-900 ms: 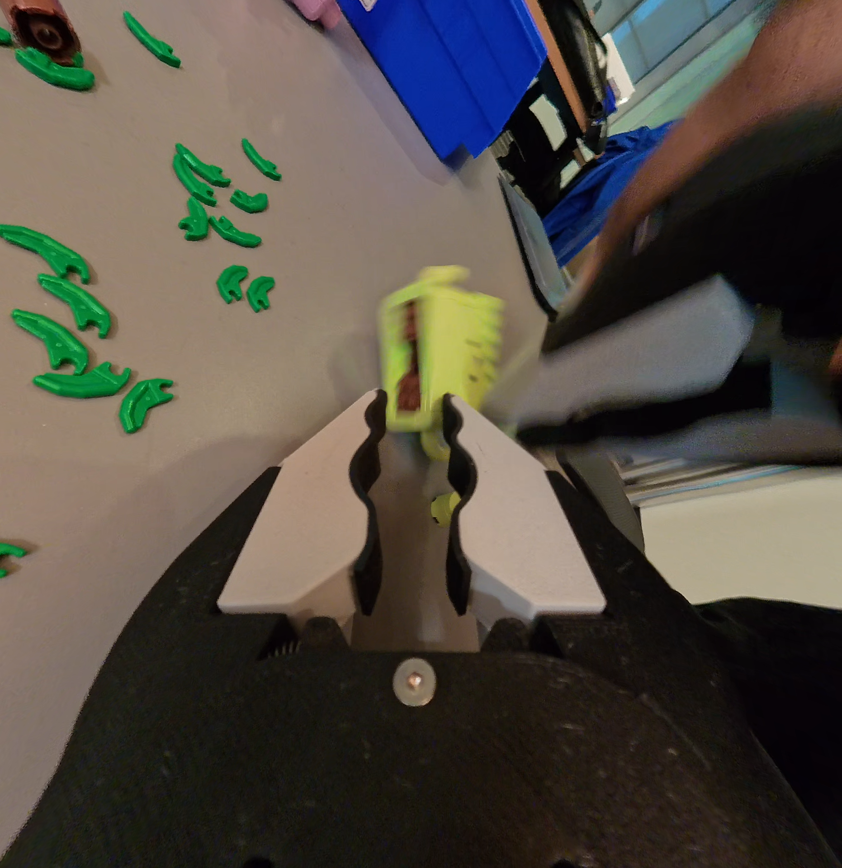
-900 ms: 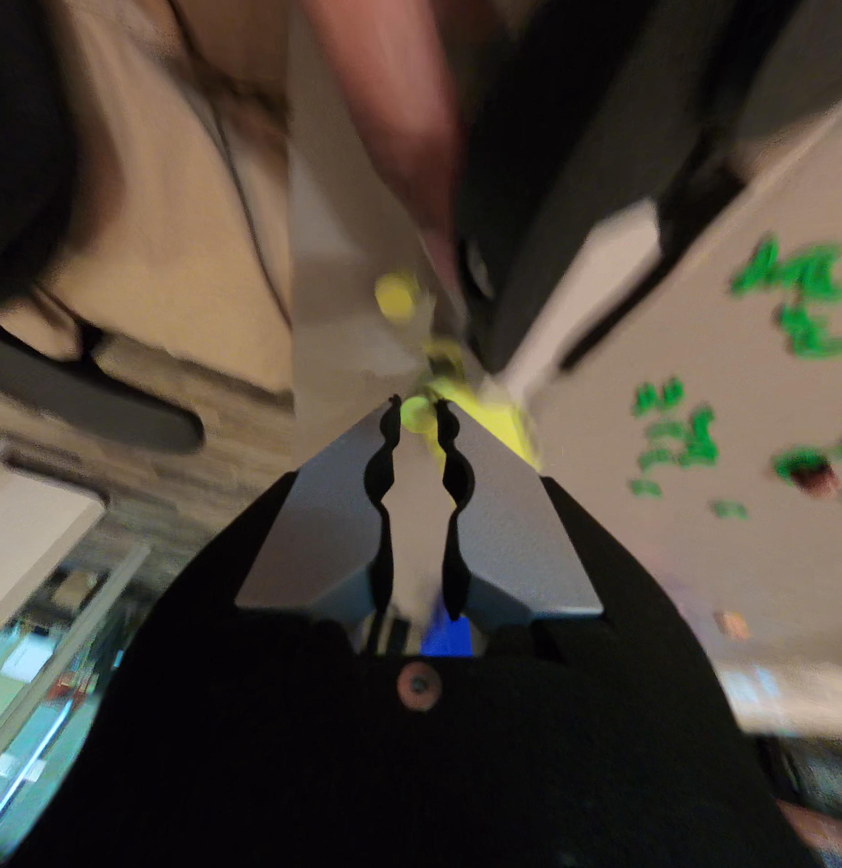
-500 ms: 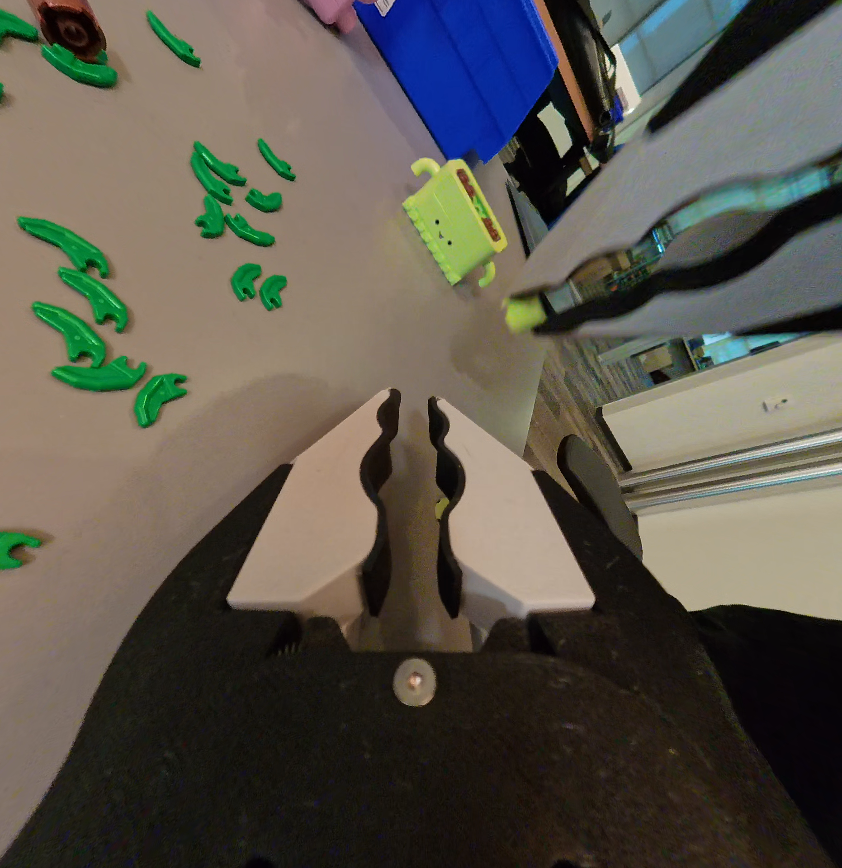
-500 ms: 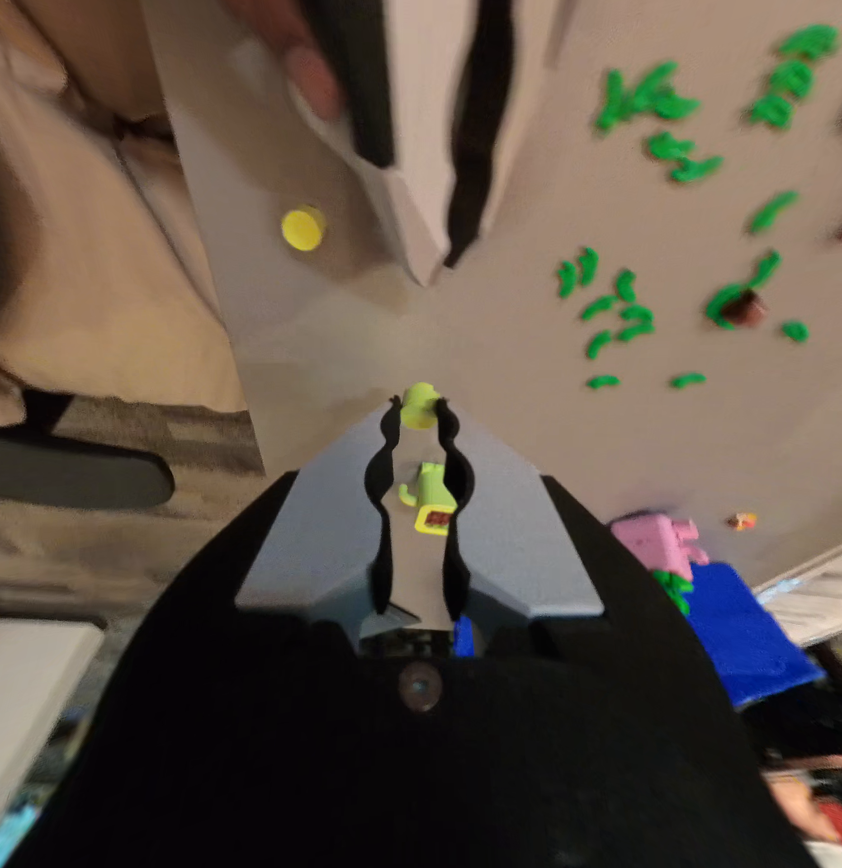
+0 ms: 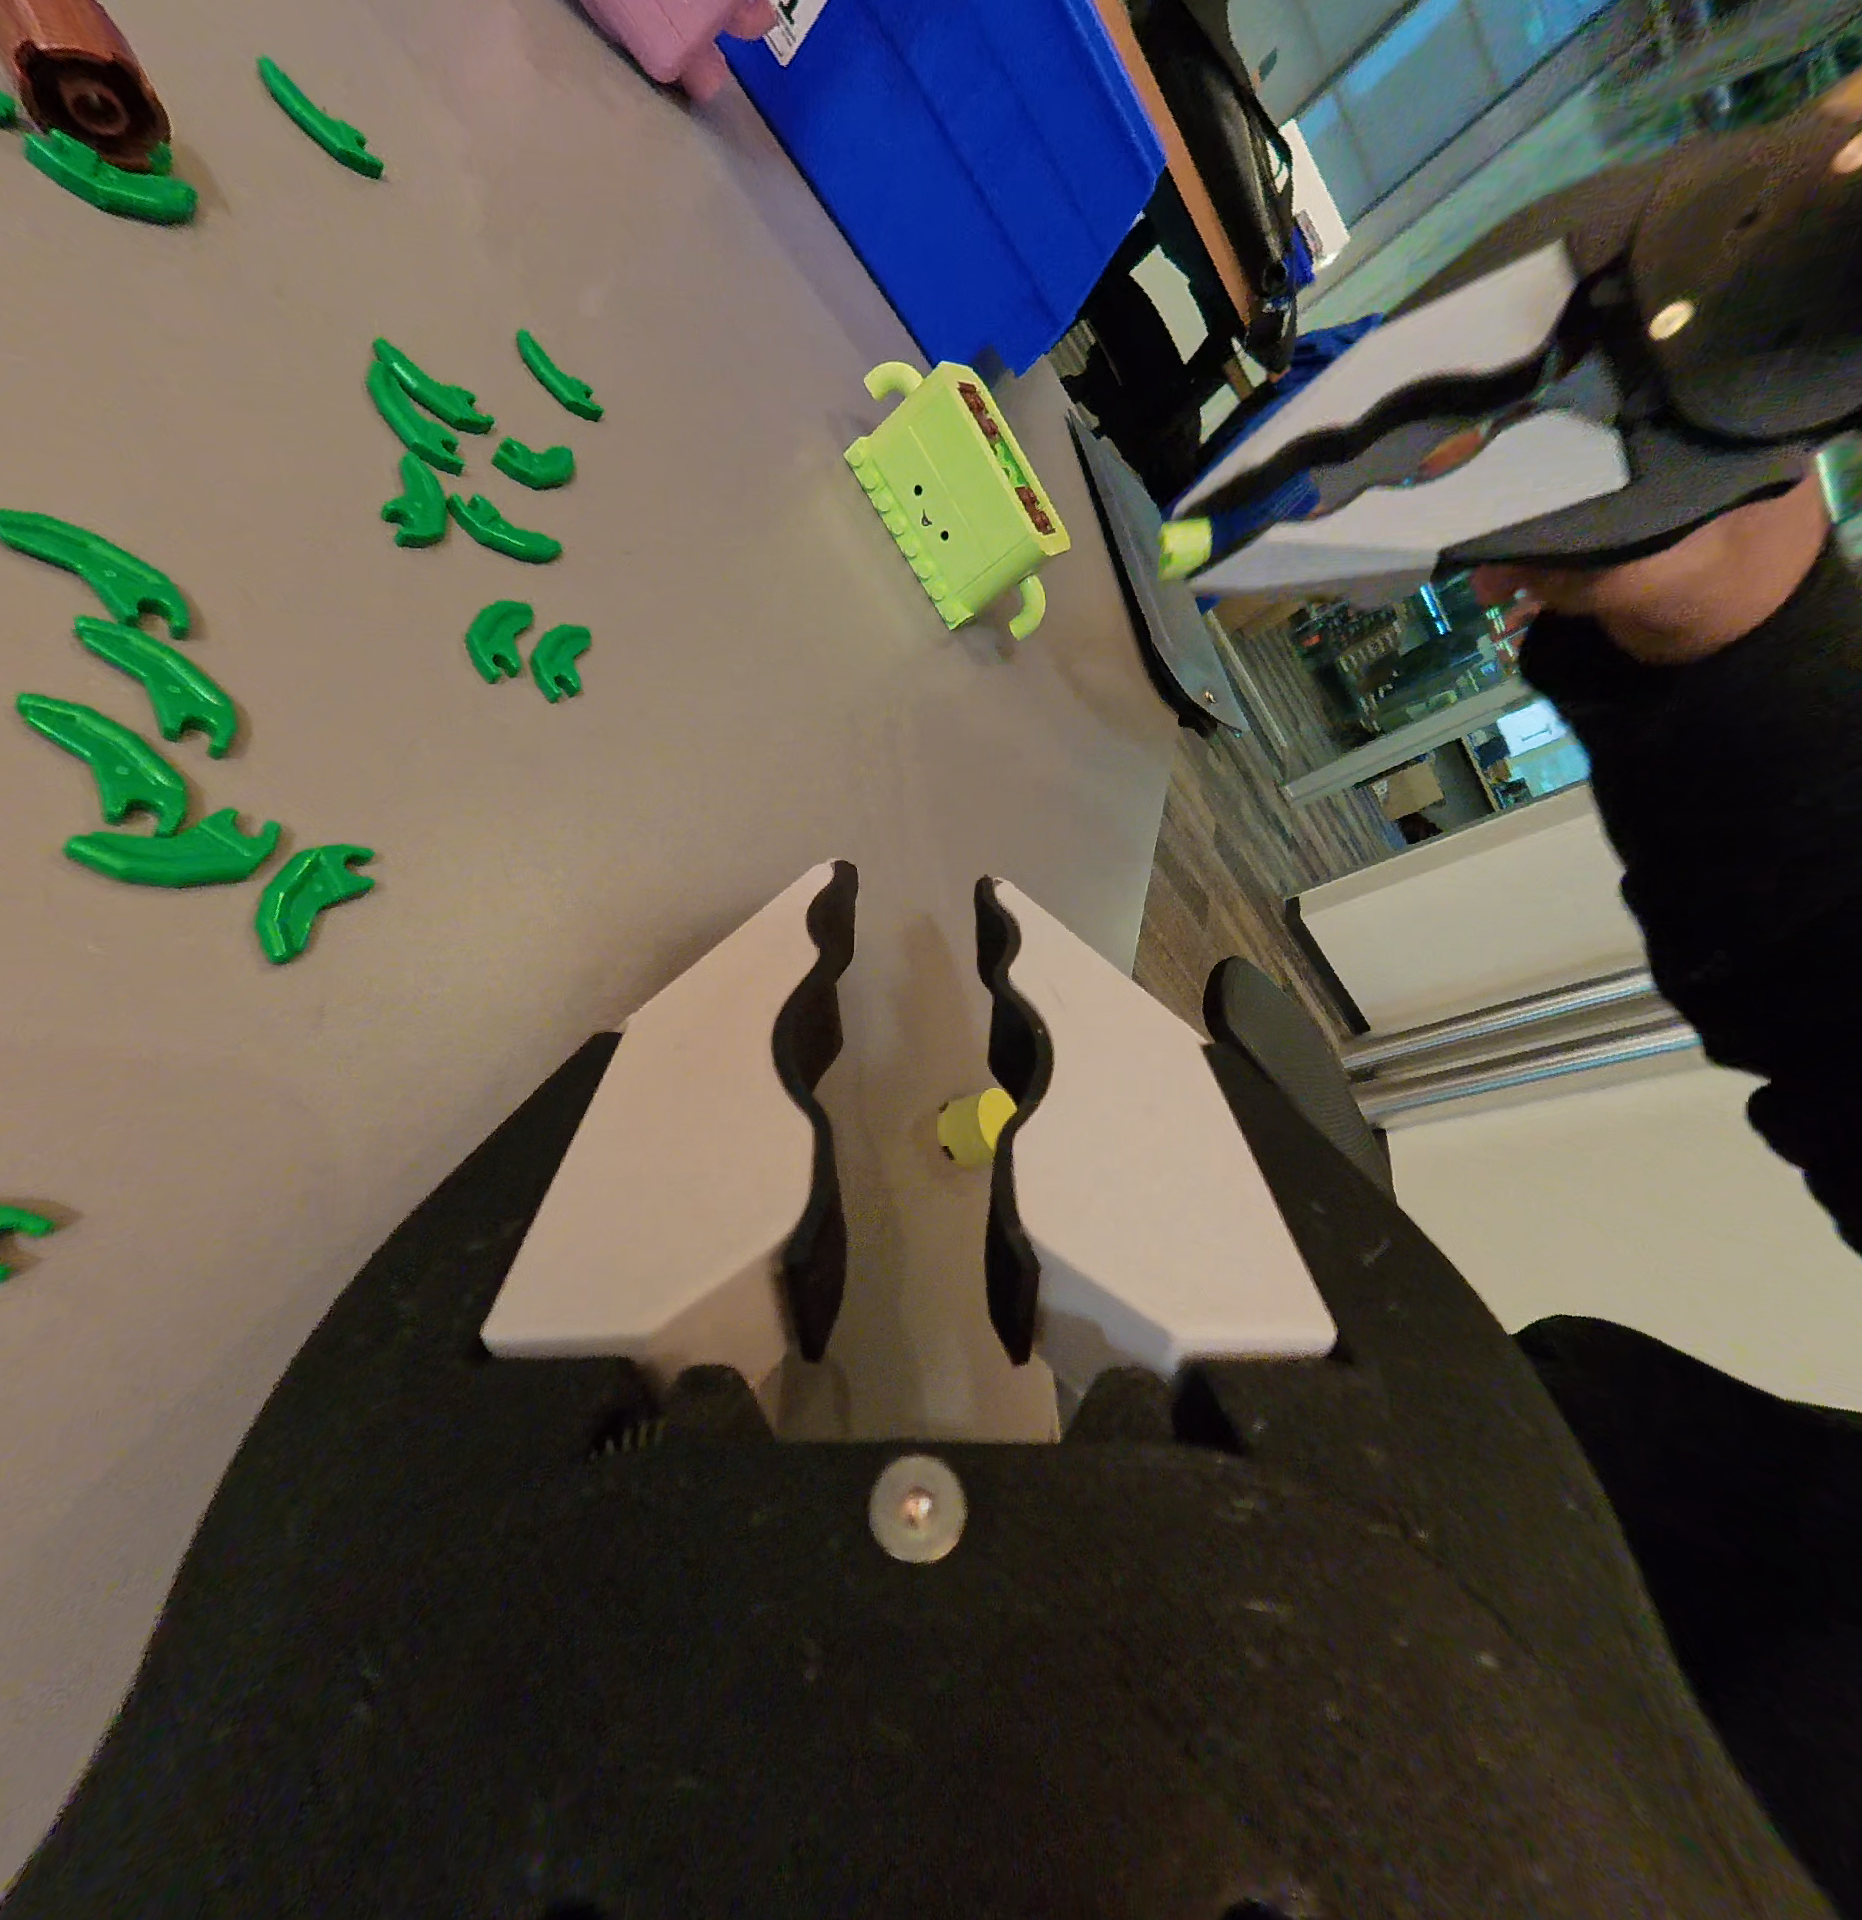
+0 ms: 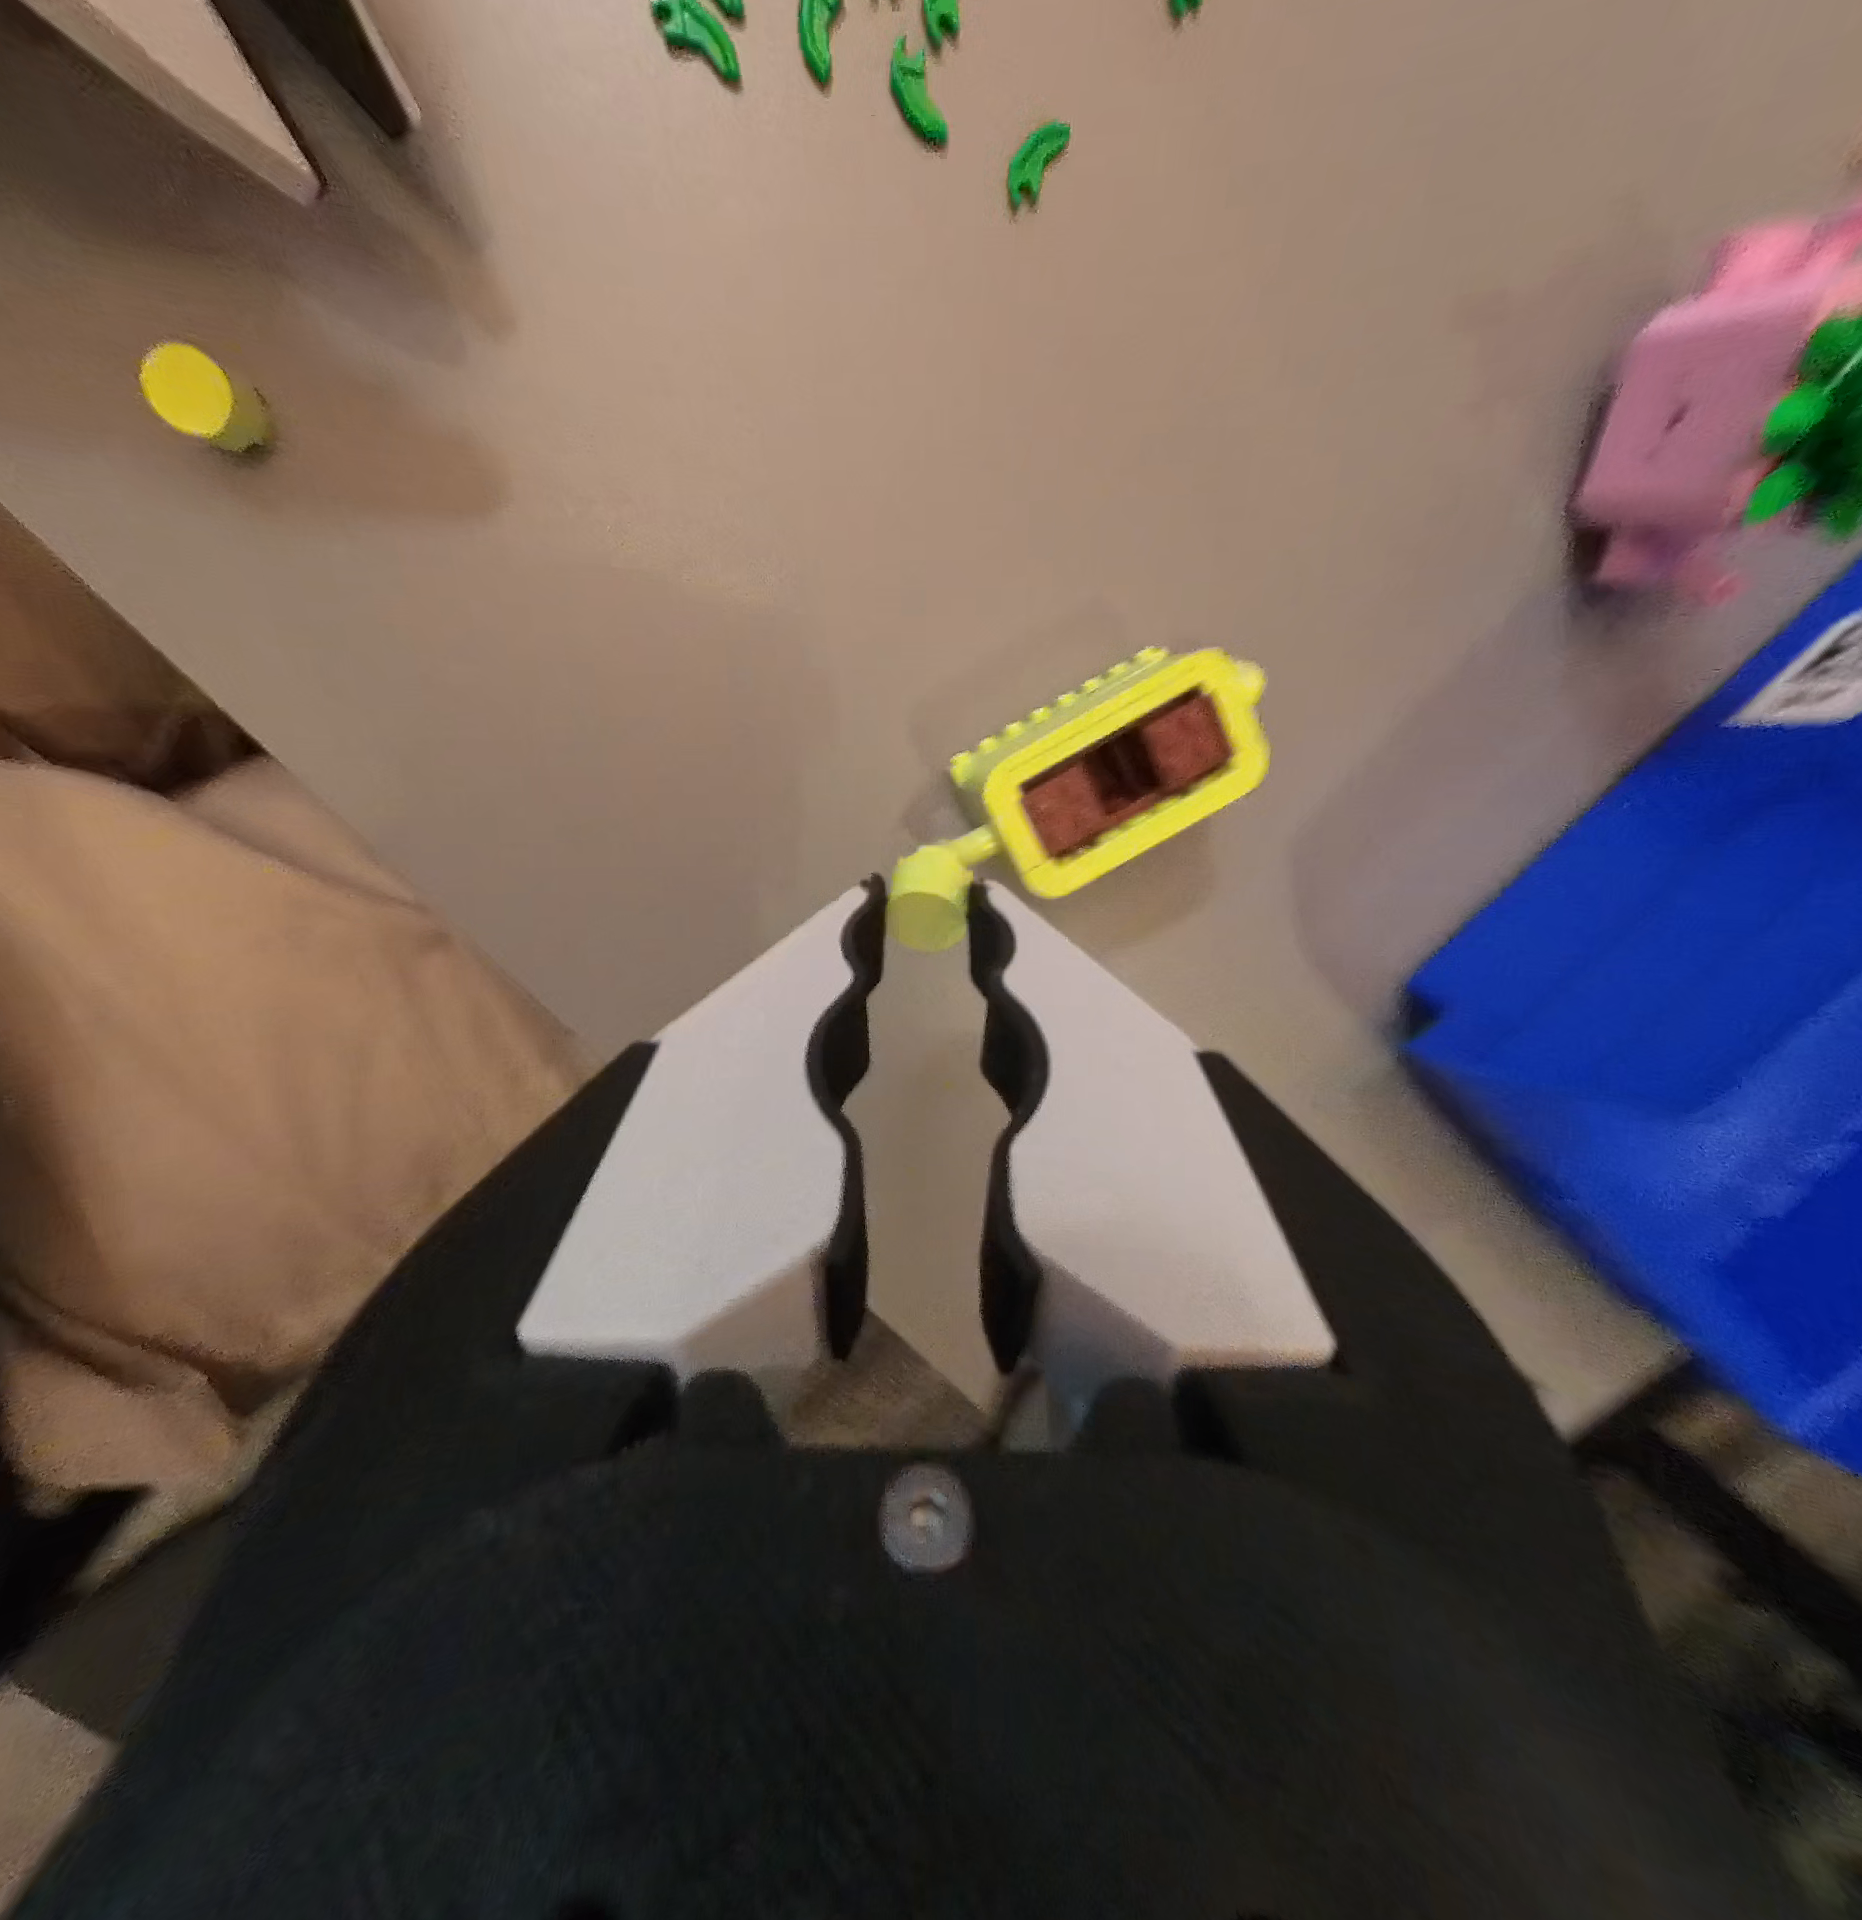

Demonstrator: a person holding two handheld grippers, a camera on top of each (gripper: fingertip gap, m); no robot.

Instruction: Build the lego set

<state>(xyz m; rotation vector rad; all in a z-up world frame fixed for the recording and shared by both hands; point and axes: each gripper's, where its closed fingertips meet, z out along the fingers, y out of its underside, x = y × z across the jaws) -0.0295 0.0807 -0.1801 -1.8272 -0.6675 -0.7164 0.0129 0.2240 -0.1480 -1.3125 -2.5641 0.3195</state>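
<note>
A lime green pot with brown bricks inside lies on the grey table, also seen in the right wrist view. My left gripper is open and empty, well short of the pot. A small yellow cylinder rests on the table, seen between its fingers, and also in the right wrist view. My right gripper is shut on a small lime round piece, held in the air above the table near the pot. It also shows in the left wrist view.
Several green leaf pieces lie scattered at the left, with a brown trunk piece beyond. A blue bin and a pink pot with green foliage stand behind the lime pot. The table edge runs at the right. About 15 cm separates my left fingertips from my right.
The lime pot was between my left gripper's fingertips; now it lies on the table farther off. The left gripper has let go and drawn back. The right gripper pulled away with the lime piece.
</note>
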